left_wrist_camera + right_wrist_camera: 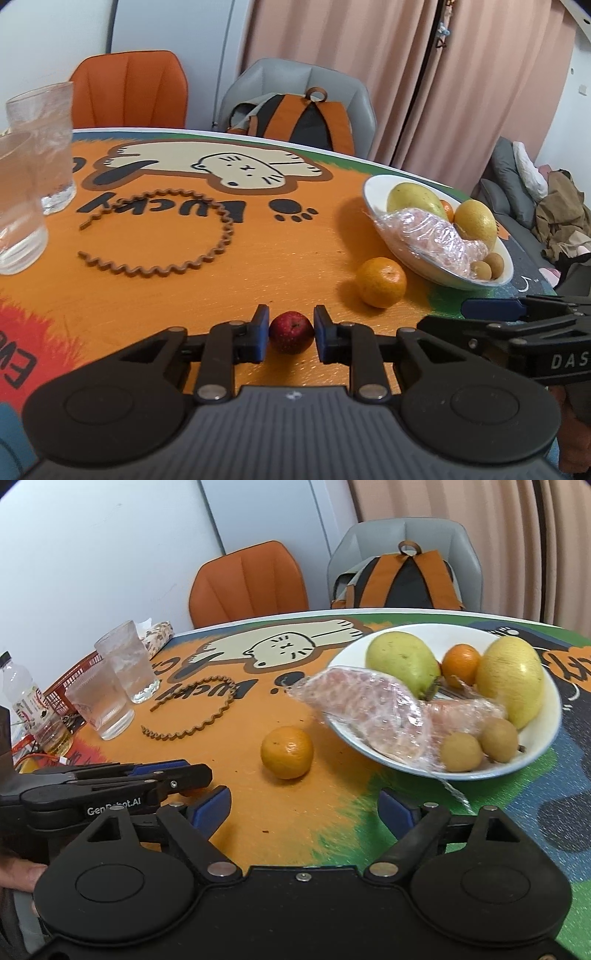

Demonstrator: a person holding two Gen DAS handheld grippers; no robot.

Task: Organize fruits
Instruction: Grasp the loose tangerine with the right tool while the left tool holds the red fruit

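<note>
My left gripper (pixel 291 334) is shut on a small red fruit (pixel 291 331), low over the table near its front edge. A mandarin (pixel 381 282) lies loose on the orange tablecloth just beyond and to the right; it also shows in the right wrist view (pixel 287 752). The white fruit bowl (pixel 535 749) holds two yellow-green fruits, a small orange, two brown round fruits and a plastic-wrapped piece (pixel 373 709). My right gripper (pixel 306 808) is open and empty, low in front of the bowl and right of the left gripper (pixel 110 786).
Two drinking glasses (pixel 114 686) and a brown wavy ring (pixel 192 712) stand on the left part of the table. A bottle (pixel 26 701) and red basket sit at the far left edge. An orange chair and a grey chair with a backpack (pixel 406 579) stand behind.
</note>
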